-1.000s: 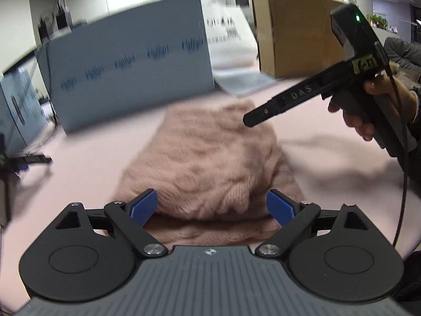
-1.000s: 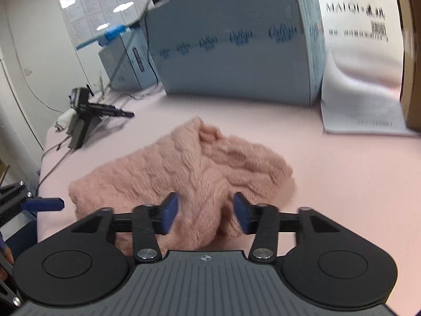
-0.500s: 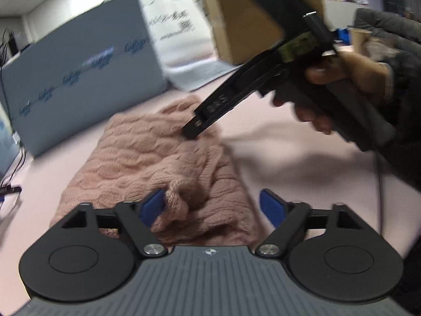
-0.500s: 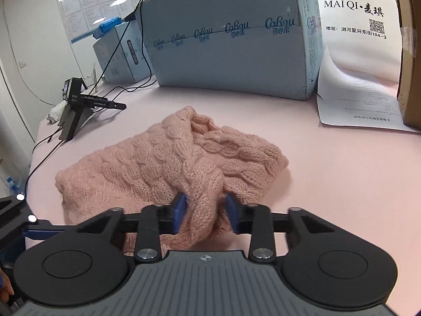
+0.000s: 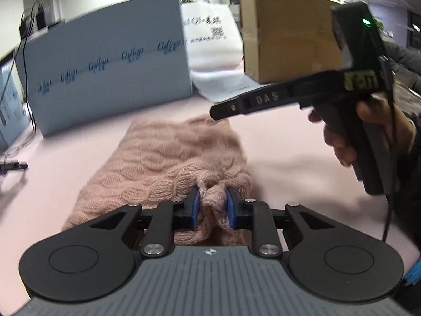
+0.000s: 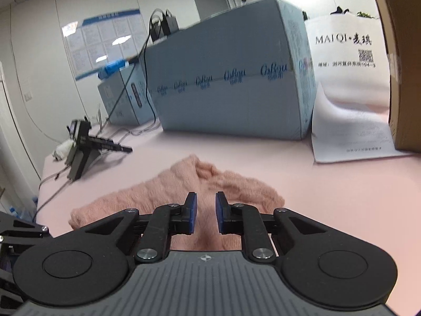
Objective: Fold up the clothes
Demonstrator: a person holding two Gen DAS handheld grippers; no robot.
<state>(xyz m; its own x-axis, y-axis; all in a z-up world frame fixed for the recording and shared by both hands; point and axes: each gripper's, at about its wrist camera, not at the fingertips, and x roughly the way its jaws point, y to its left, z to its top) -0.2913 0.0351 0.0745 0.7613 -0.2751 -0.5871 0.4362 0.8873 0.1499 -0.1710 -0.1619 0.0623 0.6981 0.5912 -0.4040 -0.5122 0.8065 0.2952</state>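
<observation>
While both tongs close on knit:
Left tongs [image 5: 211, 208]: pinching sweater [image 5: 168, 158] edge.
Right tongs [image 6: 205, 212]: closing on knit.
Sweater: soft, limp; grip near corners.

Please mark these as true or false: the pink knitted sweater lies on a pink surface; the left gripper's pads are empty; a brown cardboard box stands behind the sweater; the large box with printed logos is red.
1. The pink knitted sweater lies on the pink table surface. True.
2. The left gripper has nothing between its pads. False: its closing jaws pinch a bunch of the knit.
3. A brown cardboard box stands behind the sweater. True.
4. The large box with printed logos is red. False: it is light blue.
</observation>
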